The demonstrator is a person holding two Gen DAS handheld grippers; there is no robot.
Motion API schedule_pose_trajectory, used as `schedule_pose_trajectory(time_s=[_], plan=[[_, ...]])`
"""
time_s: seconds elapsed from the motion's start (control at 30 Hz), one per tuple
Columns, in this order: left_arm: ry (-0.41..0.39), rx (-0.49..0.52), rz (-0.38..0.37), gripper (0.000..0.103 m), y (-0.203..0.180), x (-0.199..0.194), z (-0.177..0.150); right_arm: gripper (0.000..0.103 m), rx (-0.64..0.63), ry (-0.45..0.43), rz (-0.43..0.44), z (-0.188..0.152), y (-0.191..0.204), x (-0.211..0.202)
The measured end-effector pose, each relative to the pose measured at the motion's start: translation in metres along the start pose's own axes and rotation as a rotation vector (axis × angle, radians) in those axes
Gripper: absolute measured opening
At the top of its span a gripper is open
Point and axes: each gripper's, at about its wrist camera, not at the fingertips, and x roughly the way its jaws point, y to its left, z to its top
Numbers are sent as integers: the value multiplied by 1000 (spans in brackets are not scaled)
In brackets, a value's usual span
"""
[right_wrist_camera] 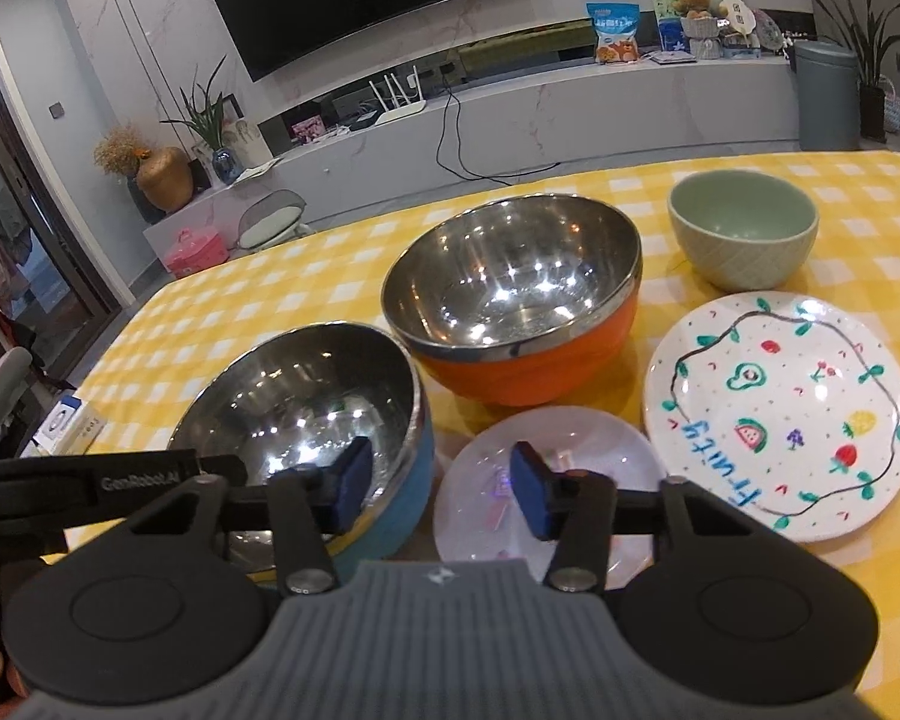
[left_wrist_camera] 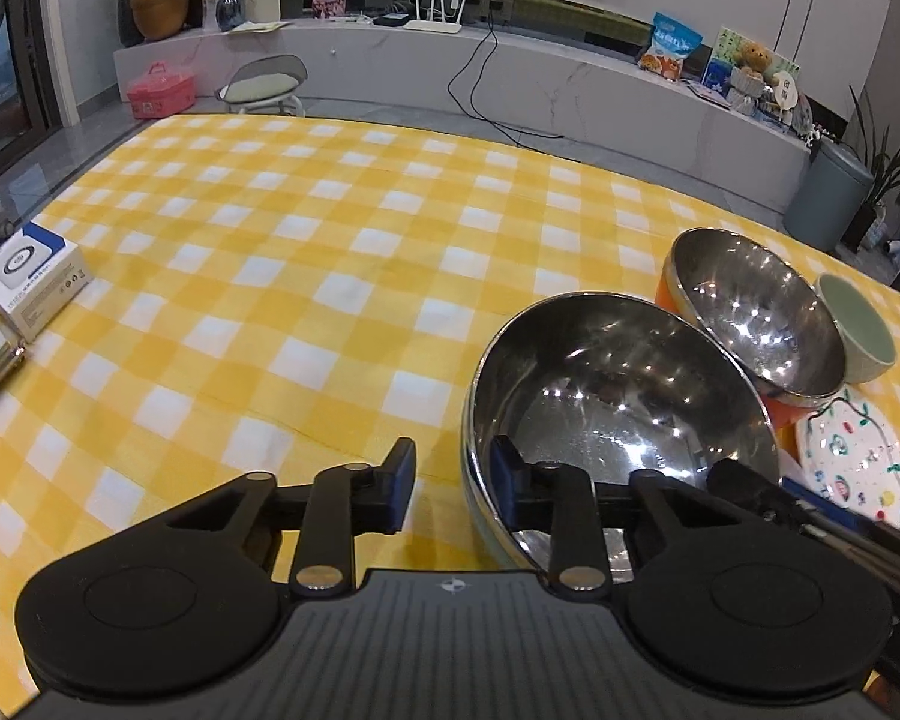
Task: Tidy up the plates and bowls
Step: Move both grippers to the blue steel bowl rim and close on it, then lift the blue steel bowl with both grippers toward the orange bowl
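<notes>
Two grippers are set at opposite rims of one steel bowl with a blue outer wall (right_wrist_camera: 306, 414), which sits on the yellow checked desk (left_wrist_camera: 306, 276); in the left wrist view the left gripper (left_wrist_camera: 453, 489) is seen low in the frame with its fingers (left_wrist_camera: 403, 483) partly apart, the bowl's near rim standing between them, one pad outside the wall and the other inside; whether the pads press on the rim cannot be told; in the right wrist view the right gripper (right_wrist_camera: 444, 489) is likewise partly apart, its left pad inside the blue bowl and its right pad over a small pale plate (right_wrist_camera: 546, 480) at lower centre; contact with the rim cannot be told there either; an orange bowl with a steel lining (right_wrist_camera: 513, 300) is seen at centre, just behind the blue one; a green ceramic bowl (right_wrist_camera: 744, 234) stands at upper right; a white plate painted with fruit (right_wrist_camera: 777, 414) lies at right, beside the small plate; a white box (left_wrist_camera: 30, 282) lies at the left edge of the left wrist view
</notes>
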Motion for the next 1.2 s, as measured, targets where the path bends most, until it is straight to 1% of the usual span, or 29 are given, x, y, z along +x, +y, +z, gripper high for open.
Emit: schedule_pose_trajectory(time_s=[0.07,0.13,0.17,0.2,0.23,0.37,0.5,0.67,1.0,1.2], plan=[[5,3,-6,28,-2,-2,-1,35,-3,1,9,-1,2,-1],[8,11,-10,20,-5,-3,-1,25,-9,5,20,-2,4,-2],[11,15,-13,17,-7,-3,-1,23,-13,6,25,-2,5,-2],[12,19,-9,16,-9,-4,-2,19,-16,8,30,-2,5,-1],[12,25,-6,13,-11,-5,-2,18,-18,8,26,-3,6,-2],[13,26,6,12,-14,-8,-3,15,-5,13,23,-3,4,-3],[5,13,14,11,-12,-17,-3,12,18,26,40,-3,2,-6],[-2,-7,6,10,-8,-32,-4,10,4,22,44,-4,5,-15],[-10,-57,-1,10,3,-81,-16,8,8,32,105,-6,12,-55],[-4,-90,4,11,13,-107,-29,8,-20,48,139,-18,21,-79]])
